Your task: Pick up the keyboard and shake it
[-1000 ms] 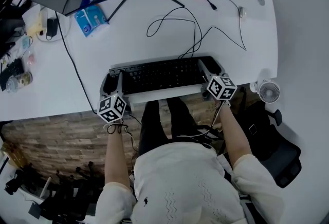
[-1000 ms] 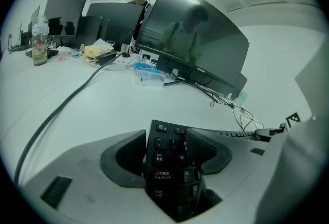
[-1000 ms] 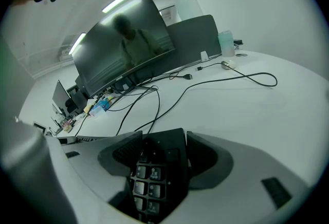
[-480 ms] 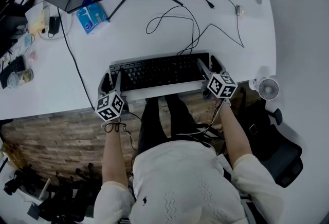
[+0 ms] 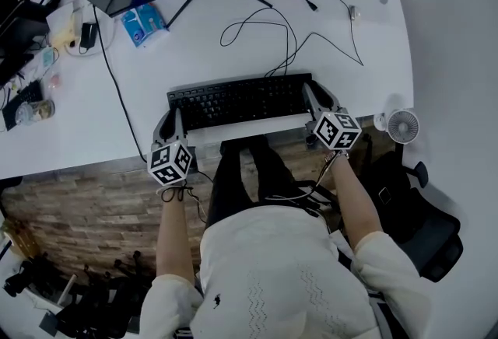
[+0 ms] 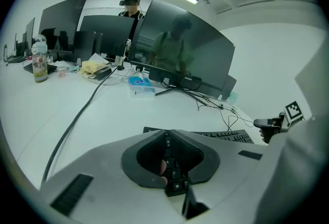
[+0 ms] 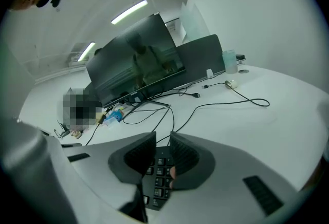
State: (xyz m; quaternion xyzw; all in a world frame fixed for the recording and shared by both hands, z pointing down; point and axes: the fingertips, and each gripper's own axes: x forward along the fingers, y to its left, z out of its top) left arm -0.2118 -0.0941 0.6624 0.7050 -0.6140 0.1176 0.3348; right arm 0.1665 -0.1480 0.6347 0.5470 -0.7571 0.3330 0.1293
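The keyboard (image 5: 237, 100) lies at the near edge of the surface (image 5: 156, 73), straight in front of the person. In the head view its long axis runs 9 to 3 o'clock, with the 3 o'clock end swung slightly toward 2. Its keys face up and its near long edge looks toward 6 o'clock. Whether it is clear of the surface I cannot tell from above.

The coming shake turns on one relation: the tools sit at opposite ends of that long axis, so neither hand is nearer. The left tool (image 5: 171, 118) takes the 9 o'clock end and the right tool (image 5: 319, 100) the 3 o'clock end. Each comes in from about 6 o'clock and crosses the axis squarely.

The left tool's jaws have just been closing. In the left gripper view they stand clamped on the keyboard's end, with keys showing between the pads. In the right gripper view the jaws are likewise pressed onto the other end, with key rows between them.

From the far long edge, near 12 o'clock, a cable (image 5: 288, 42) loops off across the surface. I judge it the one tether, so both ends should move together.
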